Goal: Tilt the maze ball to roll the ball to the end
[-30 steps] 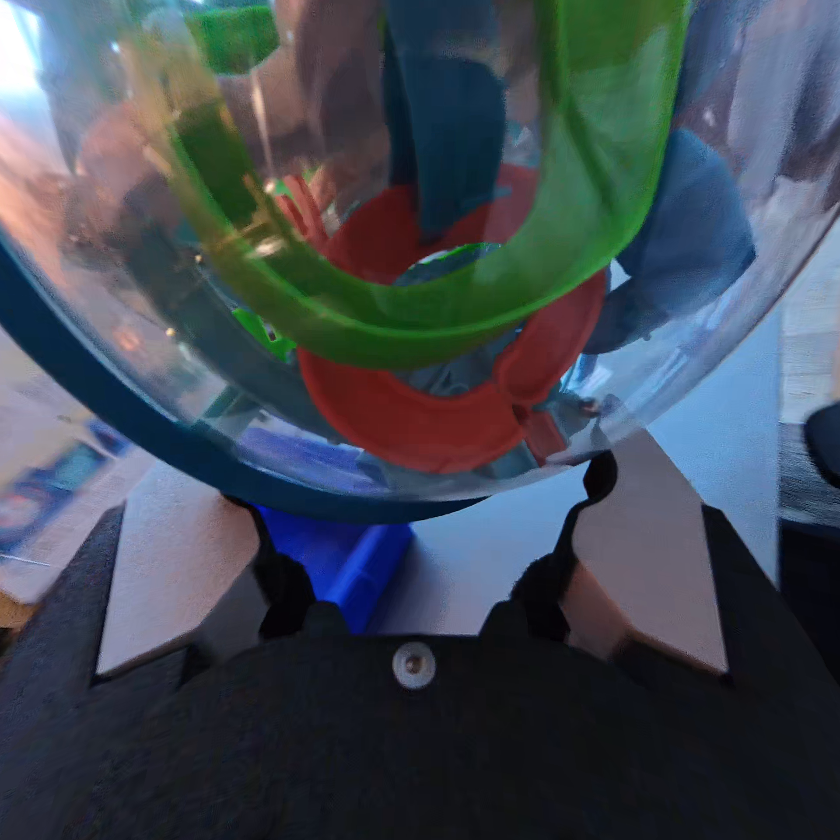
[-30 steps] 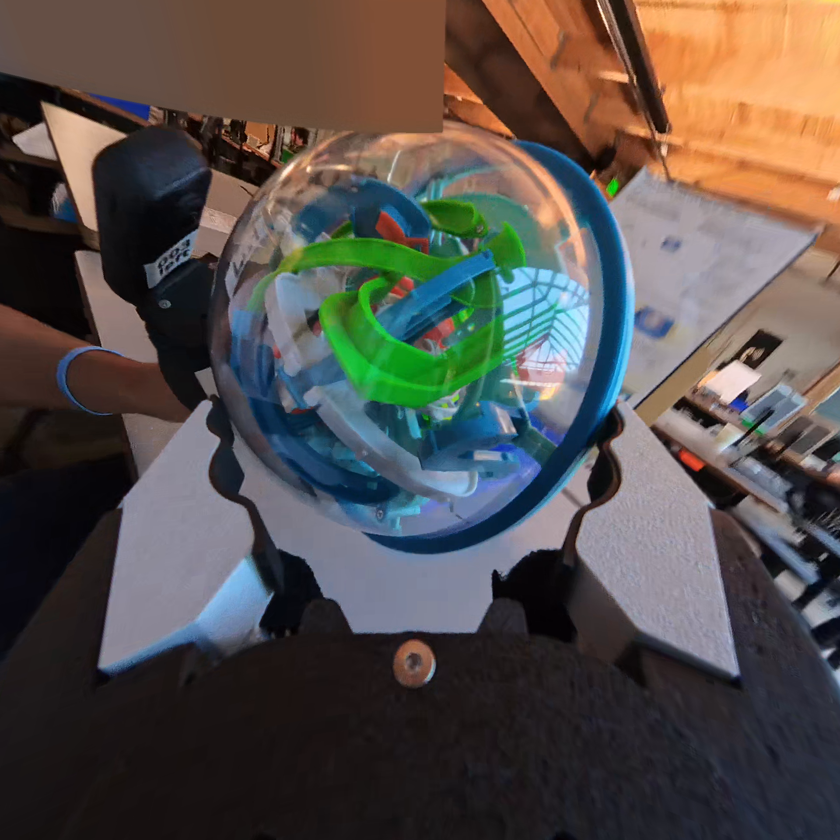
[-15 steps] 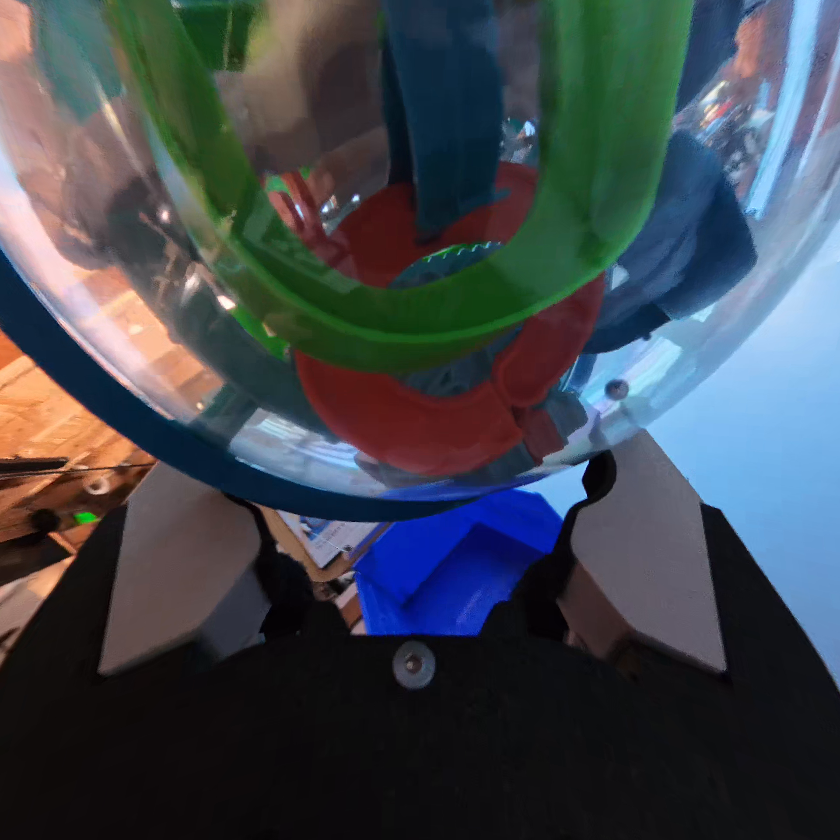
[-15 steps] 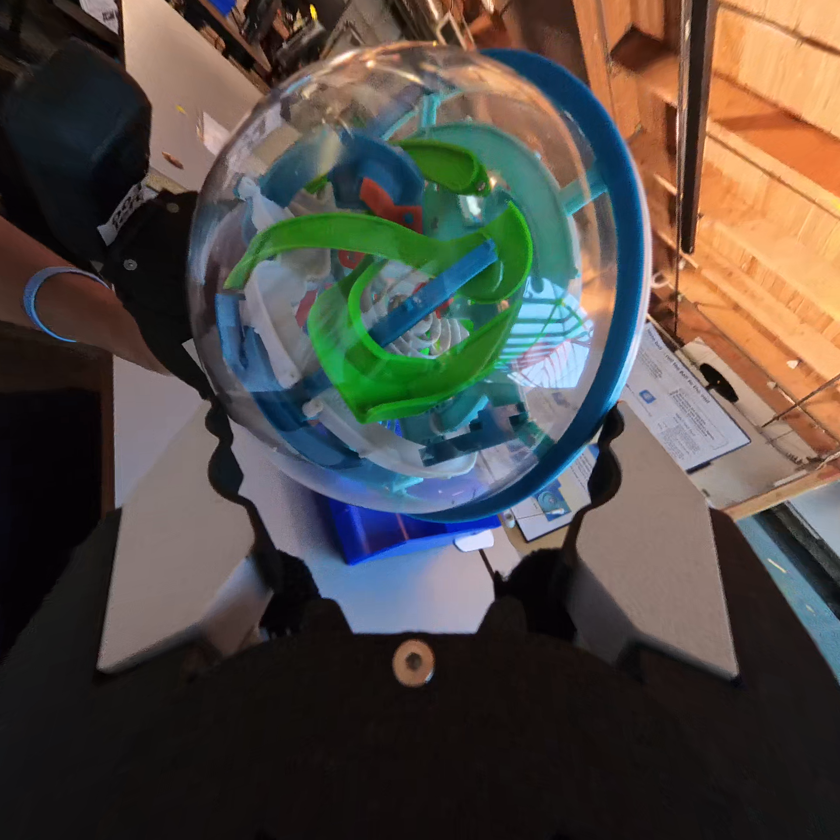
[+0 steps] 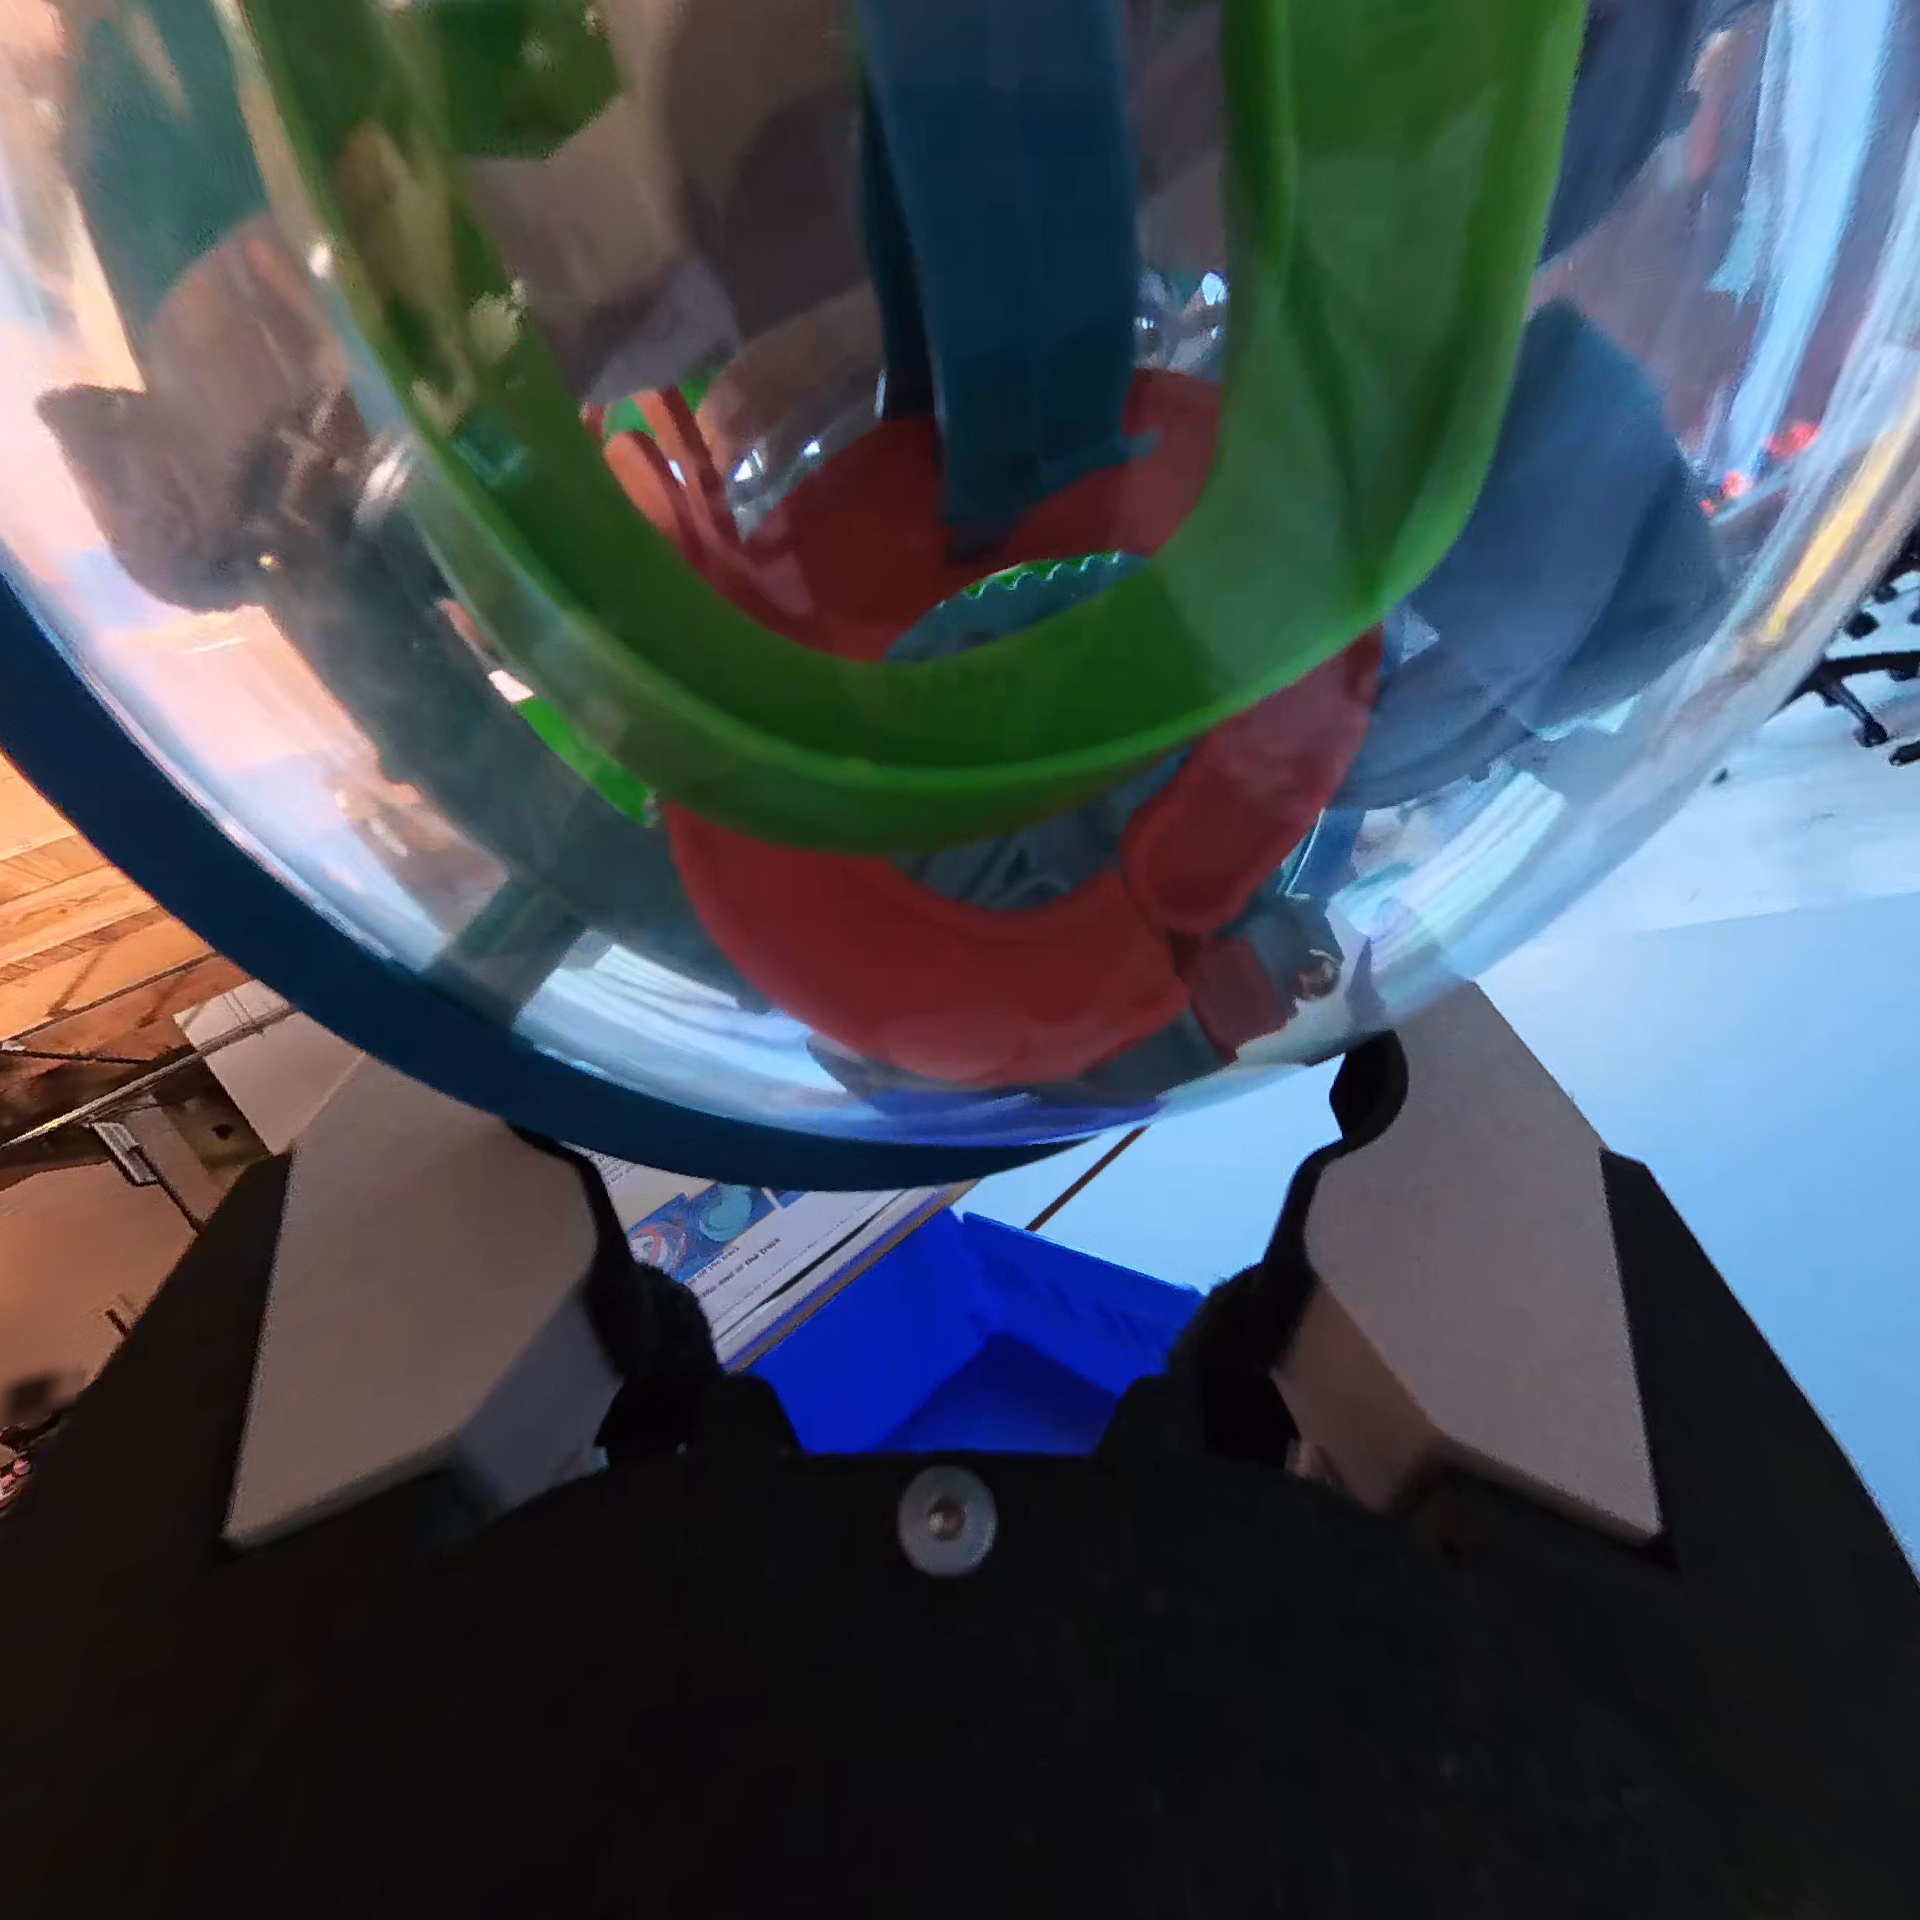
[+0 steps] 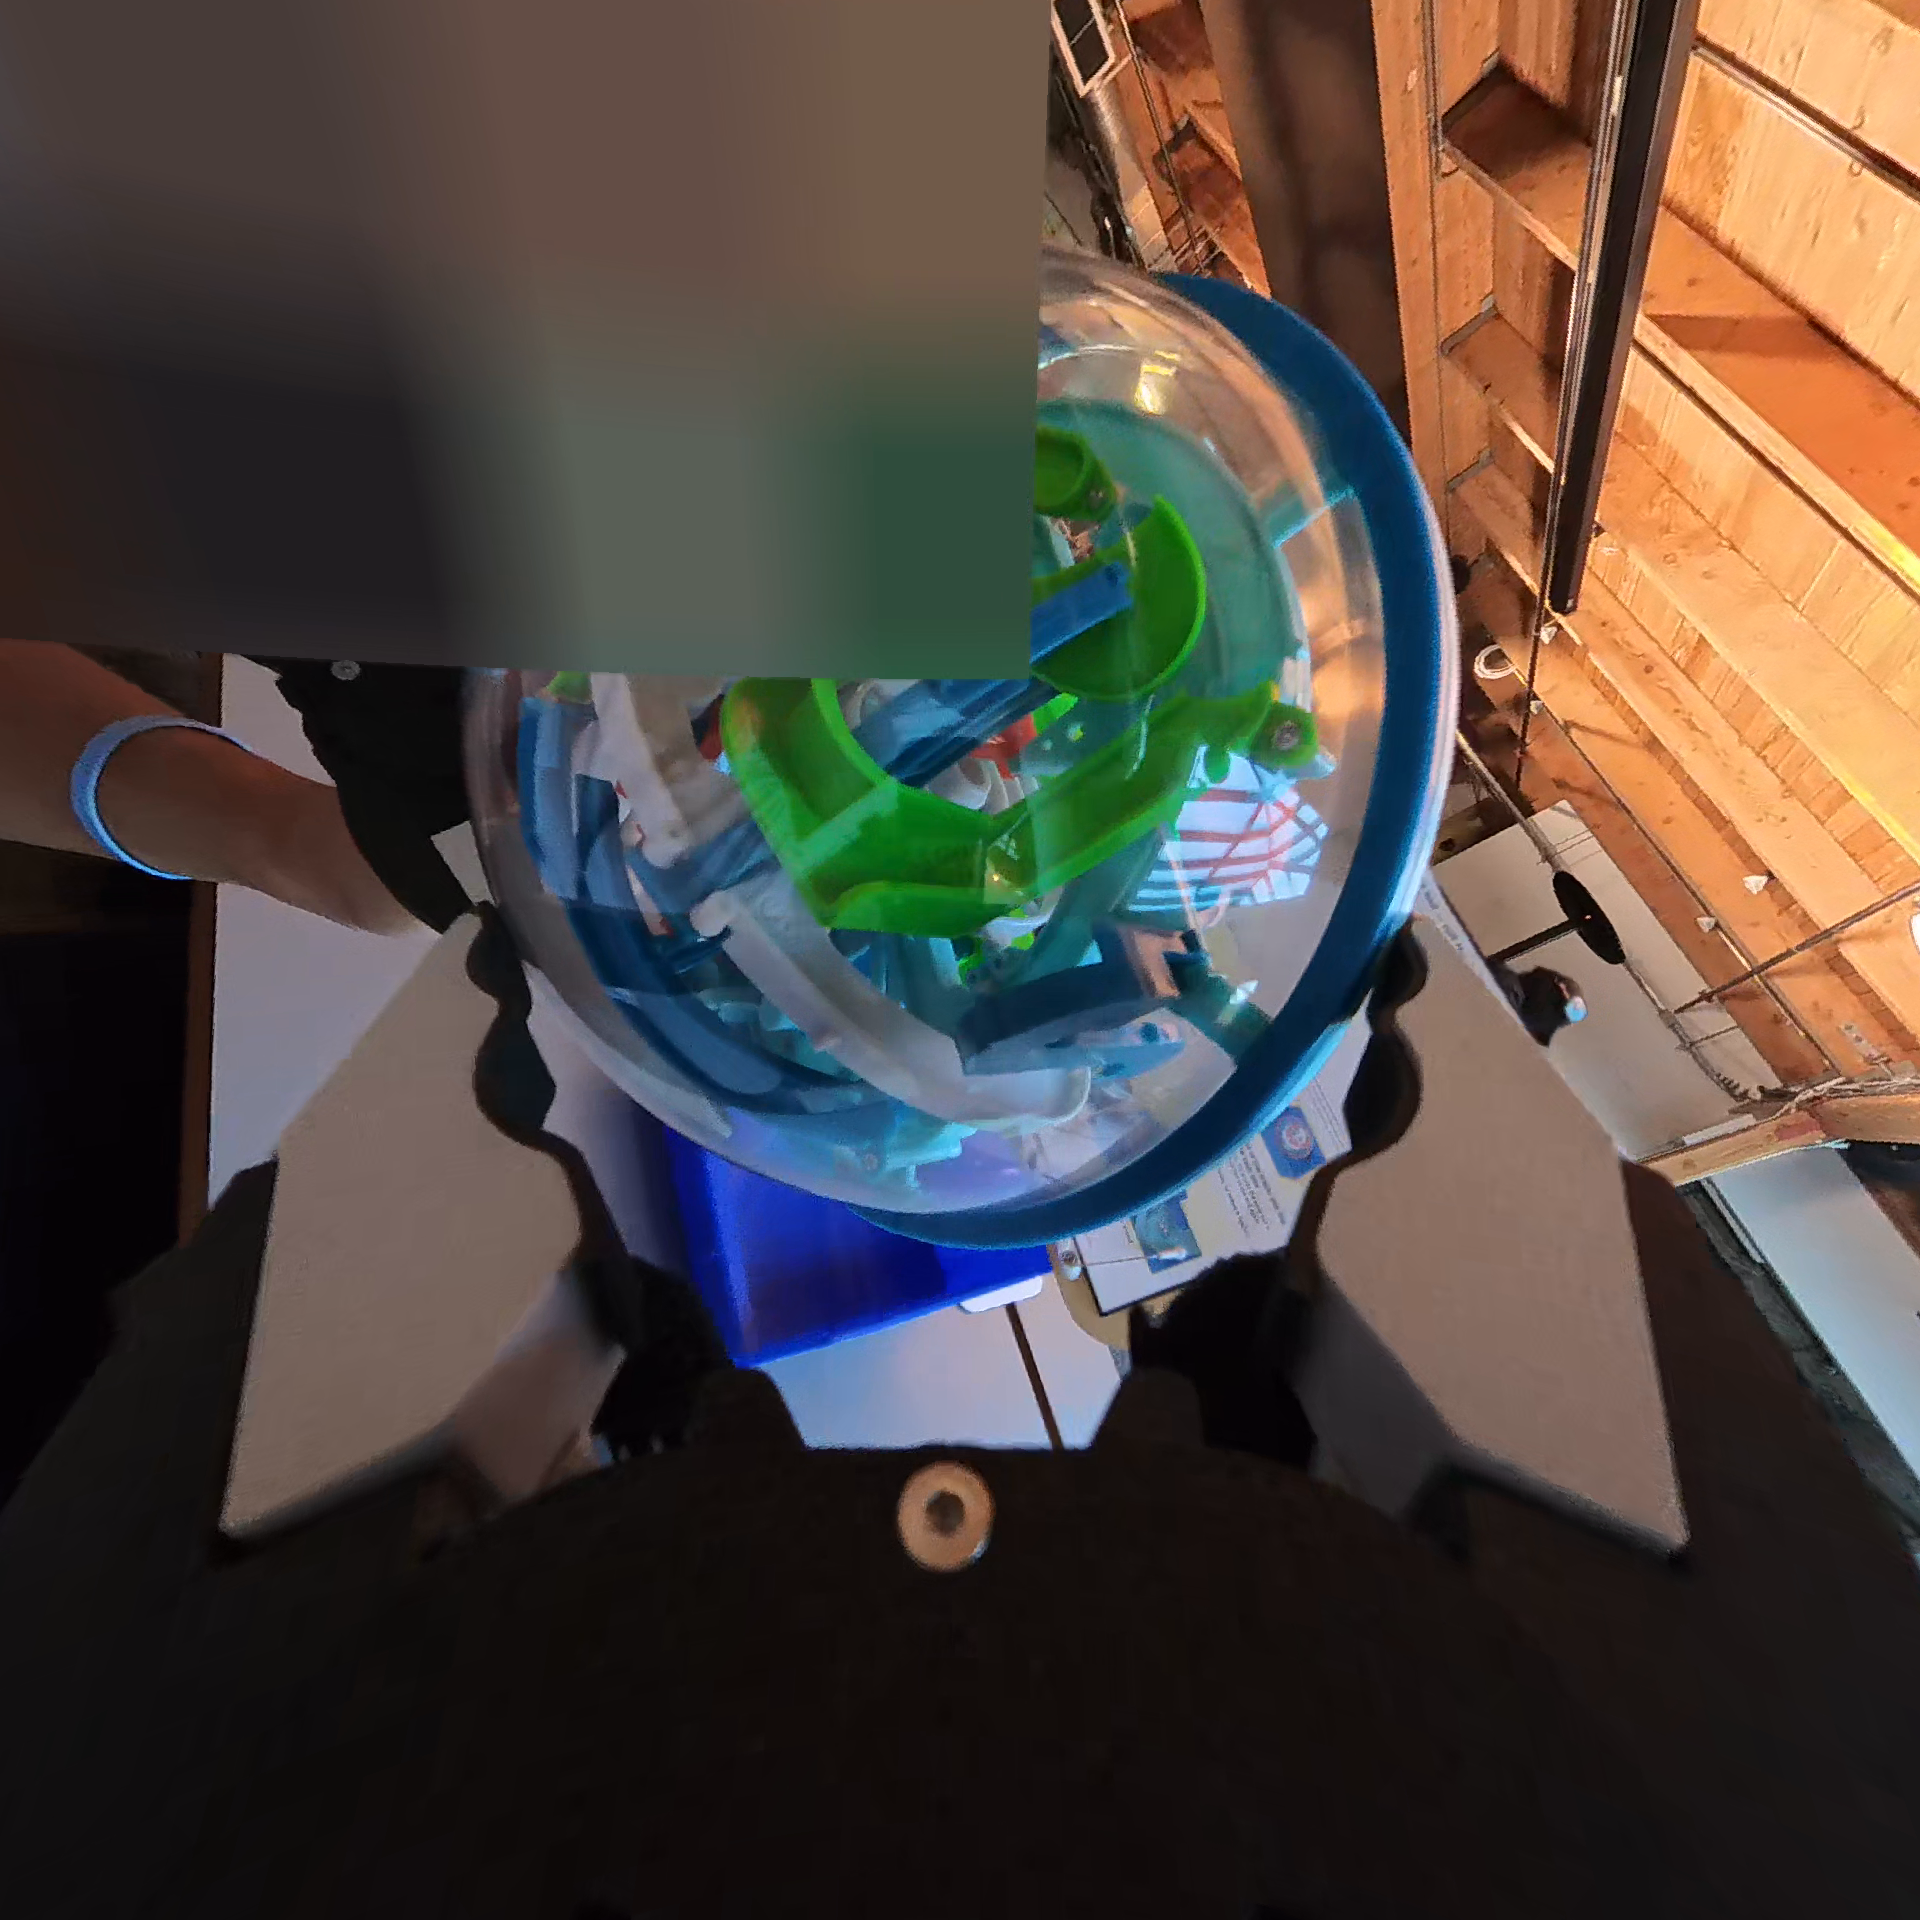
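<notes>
The maze ball (image 6: 935, 883) is held up in the air between both tools, above the pale bench (image 5: 1714, 1091) and a bright blue bin (image 6: 831, 1278) that sits on it; the right tool (image 6: 940, 997) is clamped on the clear sphere, one finger (image 6: 416, 1122) against the transparent shell and the other against the dark blue band (image 6: 1397, 727) round its middle; the left tool (image 5: 951, 1101) is likewise clamped on the maze ball (image 5: 935, 520), its left finger under the blue band (image 5: 208, 894) and its right finger (image 5: 1455, 1195) touching the clear shell; inside the sphere run green tracks (image 5: 935, 748), a red ring-shaped track (image 5: 935, 977) and blue and white ramps; a small steel ball (image 5: 1320, 971) shows low in the shell, just beside the red track, near the left tool's right finger; a printed sheet (image 6: 1247, 1174) lies on the bench next to the bin; from the right wrist view a forearm with a light blue wristband (image 6: 104, 790) reaches in behind the sphere; wooden ceiling beams (image 6: 1714, 416) fill the far side.
</notes>
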